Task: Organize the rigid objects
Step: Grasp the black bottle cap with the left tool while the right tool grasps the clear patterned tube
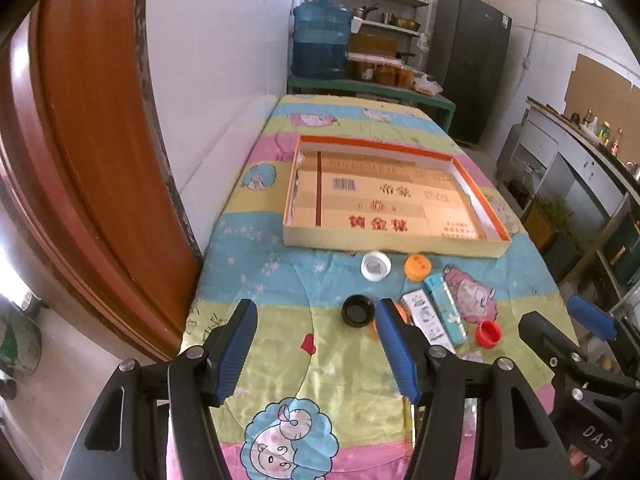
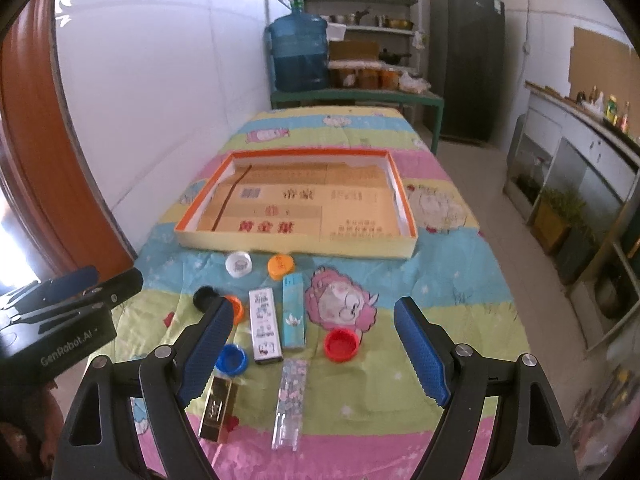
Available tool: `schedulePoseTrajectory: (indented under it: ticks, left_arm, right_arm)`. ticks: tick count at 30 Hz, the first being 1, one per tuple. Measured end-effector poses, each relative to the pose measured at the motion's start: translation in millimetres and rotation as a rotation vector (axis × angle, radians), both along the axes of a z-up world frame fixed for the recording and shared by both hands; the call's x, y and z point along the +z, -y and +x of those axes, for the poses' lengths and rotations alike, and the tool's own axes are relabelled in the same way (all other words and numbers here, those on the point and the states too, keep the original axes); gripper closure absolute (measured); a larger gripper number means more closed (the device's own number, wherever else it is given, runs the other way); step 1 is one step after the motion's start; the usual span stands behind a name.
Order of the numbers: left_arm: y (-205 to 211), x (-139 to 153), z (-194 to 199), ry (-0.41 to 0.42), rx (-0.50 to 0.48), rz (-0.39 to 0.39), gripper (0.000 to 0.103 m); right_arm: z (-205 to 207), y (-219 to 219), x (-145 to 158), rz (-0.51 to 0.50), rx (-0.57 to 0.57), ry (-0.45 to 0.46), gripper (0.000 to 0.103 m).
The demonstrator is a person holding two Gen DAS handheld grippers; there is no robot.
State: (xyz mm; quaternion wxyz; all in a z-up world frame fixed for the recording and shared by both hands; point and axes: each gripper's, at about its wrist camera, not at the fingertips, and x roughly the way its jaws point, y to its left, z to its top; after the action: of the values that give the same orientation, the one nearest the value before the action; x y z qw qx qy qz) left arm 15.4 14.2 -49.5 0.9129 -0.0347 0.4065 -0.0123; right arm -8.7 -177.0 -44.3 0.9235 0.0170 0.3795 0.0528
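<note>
On the tabletop just ahead of the left tongs (image 1: pixel 316 344), both tongs standing apart and empty, lies the black cap (image 1: pixel 357 311), near the right-hand finger, short of the tray (image 1: pixel 392 248)

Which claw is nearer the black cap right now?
Left. The left claw is open just short of the black cap; the right claw sits off to the cap's right.

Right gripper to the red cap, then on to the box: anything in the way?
Nothing visible. The red cap lies on open cloth ahead of the open right gripper, and only bare quilt separates it from the box.
</note>
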Motion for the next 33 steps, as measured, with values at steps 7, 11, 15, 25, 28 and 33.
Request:
schedulePoseTrajectory:
  ticks: [7, 11, 15, 25, 28, 33]
  left_arm:
    - [1.0, -28.2, 9.9, -0.053, -0.063, -0.005, 0.041]
    - [7.0, -42.8, 14.5, -0.073, -0.111, -0.003, 0.041]
    - [11.0, -55.5, 21.7, -0.091, -0.160, -0.002, 0.041]
    - [18.0, -73.9, 43.6, -0.113, -0.211, 0.049, 0.045]
    - [17.9, -77.0, 48.3, -0.103, -0.218, 0.059, 0.045]
    - [22.4, -79.8, 55.4, -0.088, -0.236, 0.076, 0.045]
  right_arm:
    - [-4.0, 4.2, -32.0, -0.016, -0.006, -0.064, 0.020]
    - [-7.9, 6.4, -48.8, -0.043, -0.006, -0.094, 0.020]
    - [-10.0, 7.9, -60.7, -0.051, 0.001, -0.118, 0.020]
    - [-12.0, 7.4, -72.6, -0.042, 0.019, -0.159, 0.020]
    - [-12.6, 5.9, -74.6, -0.052, 0.029, -0.161, 0.020]
    - [-12.1, 2.2, -79.0, -0.058, 0.043, -0.167, 0.020]
